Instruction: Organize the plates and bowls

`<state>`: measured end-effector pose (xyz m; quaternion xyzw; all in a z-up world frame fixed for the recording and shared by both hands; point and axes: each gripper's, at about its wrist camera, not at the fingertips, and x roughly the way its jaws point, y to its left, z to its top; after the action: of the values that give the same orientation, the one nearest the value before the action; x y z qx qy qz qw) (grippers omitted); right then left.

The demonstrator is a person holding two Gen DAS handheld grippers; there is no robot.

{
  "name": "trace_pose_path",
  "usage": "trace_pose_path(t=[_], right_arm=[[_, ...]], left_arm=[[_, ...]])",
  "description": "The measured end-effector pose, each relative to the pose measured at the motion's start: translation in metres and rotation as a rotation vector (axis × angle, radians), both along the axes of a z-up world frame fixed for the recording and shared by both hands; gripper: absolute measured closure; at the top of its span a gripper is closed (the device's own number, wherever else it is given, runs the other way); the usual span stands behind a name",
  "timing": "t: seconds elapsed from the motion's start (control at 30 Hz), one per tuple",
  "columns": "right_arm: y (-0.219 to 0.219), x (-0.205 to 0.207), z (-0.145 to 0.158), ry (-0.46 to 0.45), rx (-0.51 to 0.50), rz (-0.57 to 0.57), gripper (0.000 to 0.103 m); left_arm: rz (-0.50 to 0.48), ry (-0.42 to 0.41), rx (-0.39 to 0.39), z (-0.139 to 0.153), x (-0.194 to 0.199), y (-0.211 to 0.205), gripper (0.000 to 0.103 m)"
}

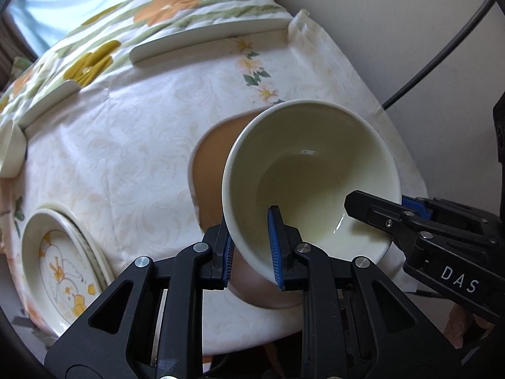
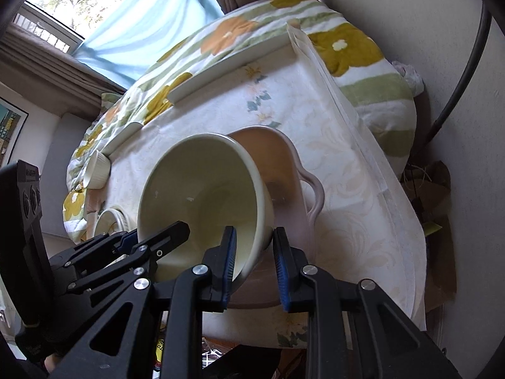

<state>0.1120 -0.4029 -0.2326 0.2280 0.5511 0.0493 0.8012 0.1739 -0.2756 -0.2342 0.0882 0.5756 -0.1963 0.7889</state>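
Together, left gripper (image 1: 252, 248) and right gripper (image 2: 255, 263) clamped on cream bowl (image 1: 311, 177) rim, seemingly over pink dish (image 2: 284, 158).

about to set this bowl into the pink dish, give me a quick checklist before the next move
1. Left tool clamped on the cream bowl rim: ok.
2. Right tool clamped on the opposite rim: ok.
3. Bowl level: not ok, tilted toward the cameras.
4. Bowl empty: ok.
5. Pink dish under the bowl: ok; whether it is empty: cannot tell.
6. Patterned plates clear of the path: ok, off to the side.
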Motion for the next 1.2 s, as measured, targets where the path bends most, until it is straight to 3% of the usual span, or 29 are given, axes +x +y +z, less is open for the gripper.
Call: trace_pose_path(t=[0.3, 0.87, 1.2], right_arm=[[0.001, 0.005, -0.023, 0.052, -0.01, -0.009, 0.081], [0.007, 0.003, -0.017, 0.054, -0.048, -0.01, 0.081], [0.008, -0.003, -0.003, 0.028, -0.068, -0.009, 0.081]], left_arm=[[-0.046, -0.028, 0.064, -0.013, 0.005, -0.005, 0.085], [-0.061, -0.052, 0.103, -0.016, 0.003, -0.007, 0.086], [-0.043, -0.115, 0.113, 0.001, -0.002, -0.004, 0.086]])
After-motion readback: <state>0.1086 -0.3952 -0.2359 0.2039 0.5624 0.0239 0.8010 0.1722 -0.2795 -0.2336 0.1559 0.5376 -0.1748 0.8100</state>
